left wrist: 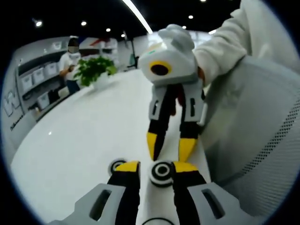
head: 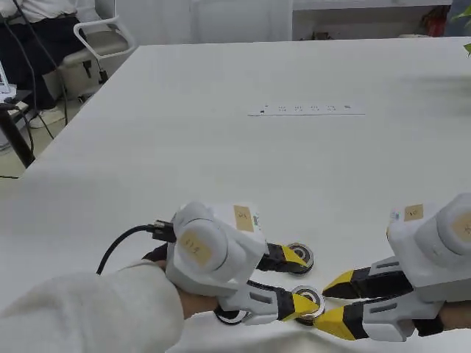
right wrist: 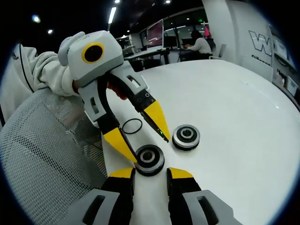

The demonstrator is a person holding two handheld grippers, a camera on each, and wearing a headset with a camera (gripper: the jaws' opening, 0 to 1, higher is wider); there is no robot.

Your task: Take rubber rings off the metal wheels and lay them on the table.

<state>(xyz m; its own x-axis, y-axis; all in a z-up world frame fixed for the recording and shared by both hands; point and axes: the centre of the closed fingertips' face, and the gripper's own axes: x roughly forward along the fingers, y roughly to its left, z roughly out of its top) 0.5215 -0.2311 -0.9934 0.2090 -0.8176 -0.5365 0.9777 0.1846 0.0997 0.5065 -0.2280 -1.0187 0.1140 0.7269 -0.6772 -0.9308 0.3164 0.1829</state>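
Observation:
Two metal wheels with black rubber rings lie near the front edge of the white table [head: 221, 147]. The near wheel [head: 307, 303] [left wrist: 161, 172] [right wrist: 149, 159] sits between the tips of both grippers, which face each other. My left gripper [head: 298, 281] [left wrist: 156, 167] [right wrist: 150, 140] is open; its jaws straddle this wheel and one tip touches its rim. My right gripper [head: 333, 301] [left wrist: 169, 147] [right wrist: 151, 172] is open, its tips just short of the same wheel. The second wheel [head: 299, 257] [left wrist: 117, 165] [right wrist: 186, 137] lies beside it. A loose black ring [right wrist: 132, 125] [head: 230, 316] lies flat under the left gripper.
A socket strip [head: 305, 109] is set into the table's middle. A mesh chair [left wrist: 253, 140] [right wrist: 47, 154] stands at the near edge, another chair [head: 103, 44] at the far left corner. A potted plant [left wrist: 93, 70] stands at the table's far end. A black cable [head: 121, 243] trails from the left gripper.

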